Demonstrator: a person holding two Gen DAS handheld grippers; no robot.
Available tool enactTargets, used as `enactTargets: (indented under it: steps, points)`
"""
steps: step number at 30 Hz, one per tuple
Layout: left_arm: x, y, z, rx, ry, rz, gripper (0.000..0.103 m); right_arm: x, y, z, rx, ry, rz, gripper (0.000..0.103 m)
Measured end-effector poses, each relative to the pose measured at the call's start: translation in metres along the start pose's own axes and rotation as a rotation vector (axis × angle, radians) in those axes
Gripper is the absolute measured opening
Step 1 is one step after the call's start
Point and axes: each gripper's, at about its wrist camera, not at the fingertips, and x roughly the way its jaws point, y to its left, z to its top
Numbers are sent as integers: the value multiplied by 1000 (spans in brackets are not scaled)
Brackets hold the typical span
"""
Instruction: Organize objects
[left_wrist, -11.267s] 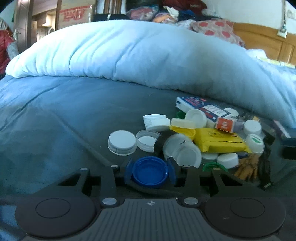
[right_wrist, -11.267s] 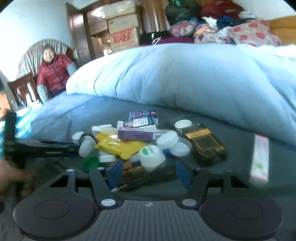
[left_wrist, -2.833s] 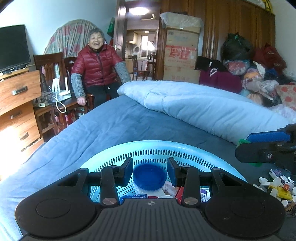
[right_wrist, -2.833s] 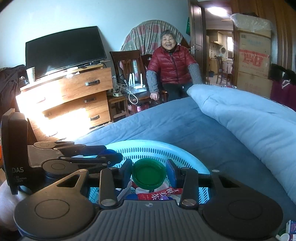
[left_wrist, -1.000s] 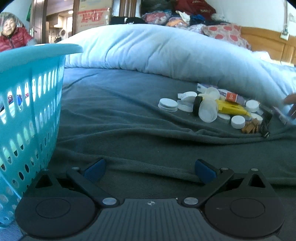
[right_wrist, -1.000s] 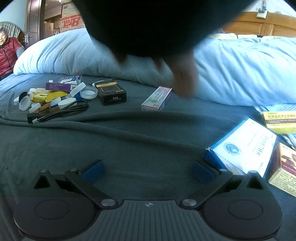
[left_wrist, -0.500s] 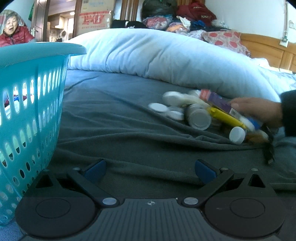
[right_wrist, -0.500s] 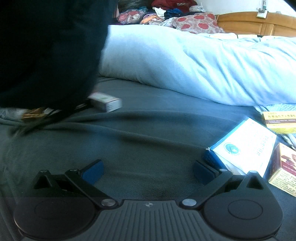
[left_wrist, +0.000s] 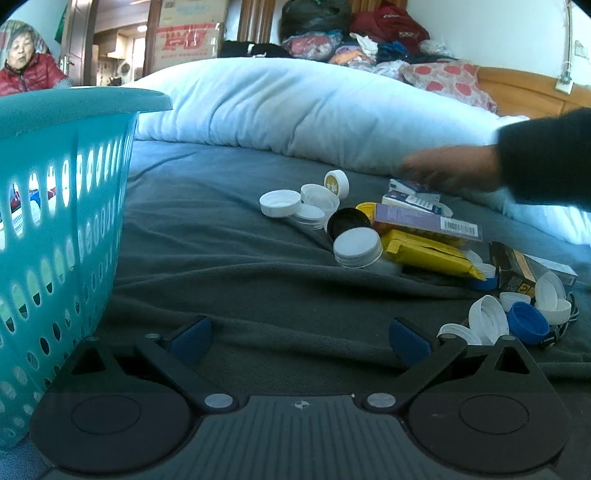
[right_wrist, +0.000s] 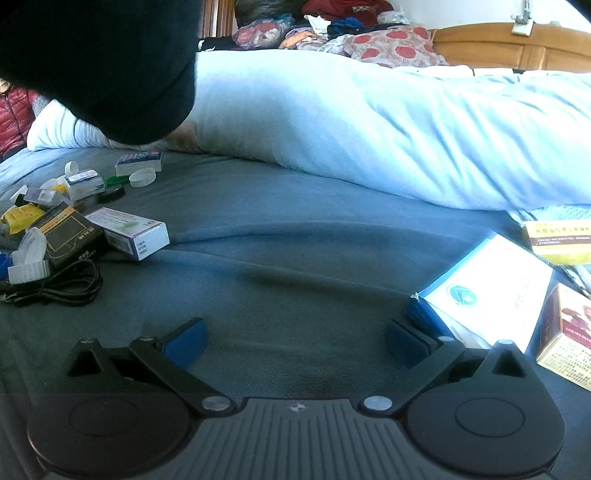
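Both grippers rest low over the grey bedspread and hold nothing. My left gripper (left_wrist: 299, 338) is open beside the teal basket (left_wrist: 62, 206) on its left. Ahead of it lies a pile of white caps (left_wrist: 280, 202), a black lid (left_wrist: 347, 221), a purple box (left_wrist: 424, 221), a yellow packet (left_wrist: 428, 254) and a blue cap (left_wrist: 527, 326). A person's hand (left_wrist: 447, 171) in a dark sleeve reaches into the pile from the right. My right gripper (right_wrist: 293, 341) is open; a blue-and-white box (right_wrist: 487, 291) touches its right finger.
A rolled pale-blue duvet (left_wrist: 295, 110) runs across the bed behind the pile. In the right wrist view a dark sleeve (right_wrist: 99, 62) fills the upper left, a black cable (right_wrist: 55, 286) and small boxes (right_wrist: 129, 232) lie left, yellow boxes (right_wrist: 561, 240) at right. A seated person (left_wrist: 26, 72) is far left.
The hand has pushed the pile of caps and boxes closer to the grippers and spread it. Both grippers stay open and still.
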Motion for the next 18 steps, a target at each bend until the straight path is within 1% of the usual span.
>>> enactTargets:
  steps: [18]
  points:
    - [-1, 0, 1, 1, 2, -2, 103, 3, -3, 0, 0, 1, 1, 103]
